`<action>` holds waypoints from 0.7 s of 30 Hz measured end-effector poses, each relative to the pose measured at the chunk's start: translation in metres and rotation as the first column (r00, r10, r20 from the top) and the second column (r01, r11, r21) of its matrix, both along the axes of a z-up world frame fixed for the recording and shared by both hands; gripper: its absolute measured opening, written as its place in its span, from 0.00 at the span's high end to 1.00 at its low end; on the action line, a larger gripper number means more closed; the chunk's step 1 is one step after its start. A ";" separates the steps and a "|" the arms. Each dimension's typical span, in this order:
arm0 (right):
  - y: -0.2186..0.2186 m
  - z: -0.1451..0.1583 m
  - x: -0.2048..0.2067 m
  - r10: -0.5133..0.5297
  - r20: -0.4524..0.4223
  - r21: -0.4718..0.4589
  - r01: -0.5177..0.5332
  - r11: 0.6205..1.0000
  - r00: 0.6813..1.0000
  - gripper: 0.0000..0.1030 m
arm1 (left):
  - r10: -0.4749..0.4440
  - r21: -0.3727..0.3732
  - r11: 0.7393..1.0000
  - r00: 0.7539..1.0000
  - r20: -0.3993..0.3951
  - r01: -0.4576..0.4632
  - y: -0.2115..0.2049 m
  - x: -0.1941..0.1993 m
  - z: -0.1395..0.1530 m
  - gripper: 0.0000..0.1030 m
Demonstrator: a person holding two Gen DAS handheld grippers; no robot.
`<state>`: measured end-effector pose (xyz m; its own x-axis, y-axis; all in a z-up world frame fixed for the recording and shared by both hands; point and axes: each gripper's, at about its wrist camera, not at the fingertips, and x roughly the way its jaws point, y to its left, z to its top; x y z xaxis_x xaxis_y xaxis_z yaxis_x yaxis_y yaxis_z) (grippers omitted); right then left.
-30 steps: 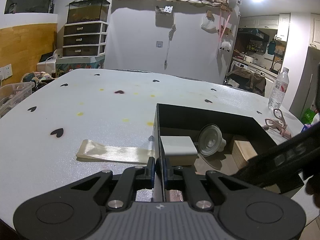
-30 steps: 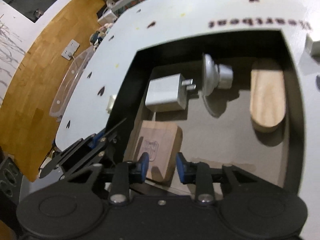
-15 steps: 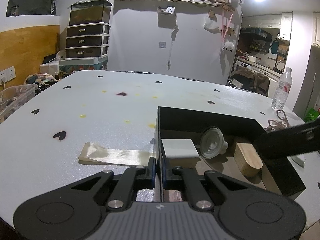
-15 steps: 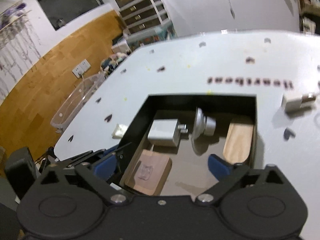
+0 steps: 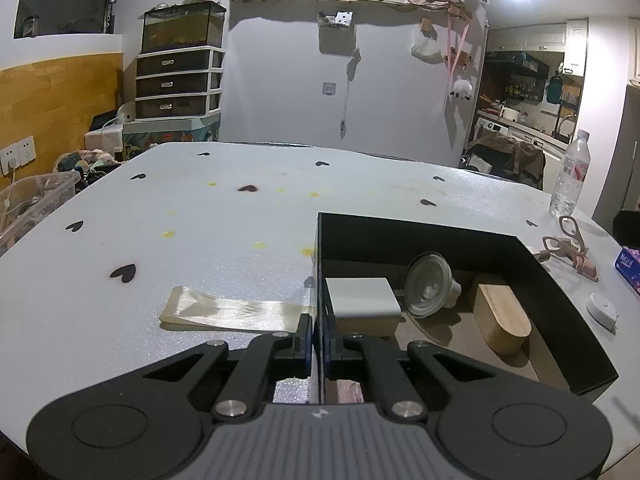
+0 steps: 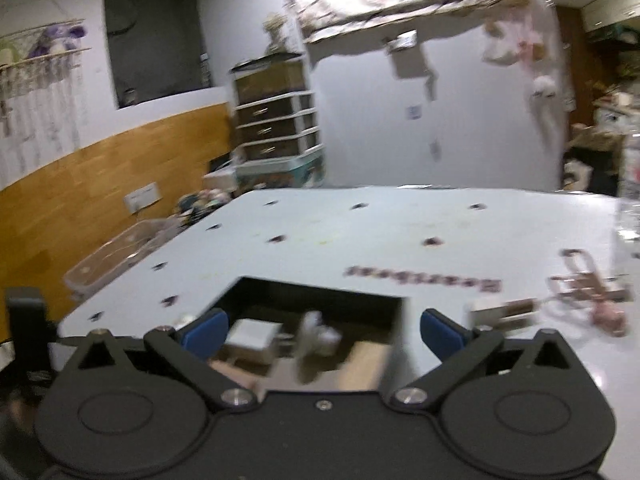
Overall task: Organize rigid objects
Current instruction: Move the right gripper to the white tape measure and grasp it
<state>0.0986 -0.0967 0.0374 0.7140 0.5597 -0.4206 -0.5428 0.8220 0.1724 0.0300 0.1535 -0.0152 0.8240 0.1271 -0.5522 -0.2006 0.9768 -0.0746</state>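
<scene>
Your white heart-dotted table [image 5: 240,240] fronts a drawer tower [image 5: 178,80] at 11 o'clock. Your left gripper [image 5: 318,340] clamps the black box [image 5: 420,236] wall; inside lie a white charger [image 5: 360,294], suction cup [image 5: 428,290] and wooden block [image 5: 504,320]. Your right gripper [image 6: 320,326] gapes empty.

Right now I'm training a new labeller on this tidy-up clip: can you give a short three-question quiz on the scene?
1. True or false: the left hand-held gripper is clamped on the black box wall.
2. How many items visibly lie in the box: A two, B four, C six?
3. Which hand-held gripper holds nothing?

Key: 1 true. 2 B: white adapter, clear suction cup, rounded wooden block, flat wooden piece. 3 the right, its jaws wide apart.
</scene>
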 end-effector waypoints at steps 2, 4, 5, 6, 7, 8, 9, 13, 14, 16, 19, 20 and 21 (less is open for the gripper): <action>-0.015 -0.005 0.003 -0.065 0.033 -0.007 0.065 0.998 0.997 0.00 | 0.000 0.000 1.000 1.000 0.000 0.000 0.000 0.000 0.000 0.96; -0.029 -0.012 0.006 -0.125 0.070 -0.017 0.127 0.992 0.990 0.00 | 0.000 0.001 1.000 1.000 0.001 0.000 0.000 0.000 0.000 0.96; -0.037 -0.017 0.008 -0.155 0.083 -0.025 0.158 0.987 0.984 0.00 | 0.000 0.000 1.000 1.000 0.000 0.000 0.000 0.000 0.000 0.96; -0.043 -0.021 0.010 -0.182 0.089 -0.035 0.185 0.982 0.979 0.00 | 0.000 0.000 1.000 1.000 0.001 0.000 0.000 0.000 0.000 0.96; -0.051 -0.026 0.012 -0.211 0.091 -0.046 0.216 0.975 0.973 0.00 | 0.000 -0.001 1.000 1.000 0.001 0.000 0.000 0.000 0.000 0.96; -0.057 -0.031 0.015 -0.237 0.088 -0.054 0.242 0.969 0.968 0.00 | 0.000 0.000 1.000 1.000 0.001 0.000 0.000 0.000 0.000 0.96; -0.064 -0.036 0.016 -0.260 0.082 -0.060 0.265 0.962 0.962 0.00 | -0.001 0.002 1.000 1.000 0.000 0.001 0.000 0.000 0.000 0.96; -0.088 -0.058 0.024 -0.366 0.069 -0.099 0.372 0.923 0.928 0.00 | -0.001 0.006 1.000 1.000 -0.001 0.001 0.000 0.000 0.001 0.96; -0.094 -0.062 0.026 -0.386 0.070 -0.119 0.392 0.912 0.920 0.00 | -0.001 0.007 1.000 1.000 -0.001 0.001 0.000 0.000 0.001 0.96; -0.102 -0.072 0.031 -0.412 0.062 -0.156 0.417 0.896 0.909 0.00 | 0.001 0.009 1.000 1.000 -0.001 -0.001 -0.001 0.000 0.001 0.96; -0.113 -0.082 0.040 -0.432 0.026 -0.163 0.430 0.888 0.902 0.00 | 0.004 0.016 1.000 1.000 -0.001 -0.004 -0.001 0.001 0.000 0.96; -0.115 -0.085 0.042 -0.436 0.009 -0.164 0.432 0.887 0.900 0.00 | 0.004 0.018 1.000 1.000 -0.001 -0.004 -0.001 0.001 0.000 0.96; -0.117 -0.087 0.045 -0.439 -0.002 -0.166 0.432 0.886 0.899 0.00 | 0.004 0.019 1.000 1.000 -0.001 -0.004 -0.001 0.001 0.000 0.96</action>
<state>0.1434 -0.2141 -0.0500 0.8525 0.1206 -0.5087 -0.1197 0.9922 0.0346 0.0314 0.1520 -0.0157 0.8228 0.1410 -0.5506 -0.2048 0.9772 -0.0557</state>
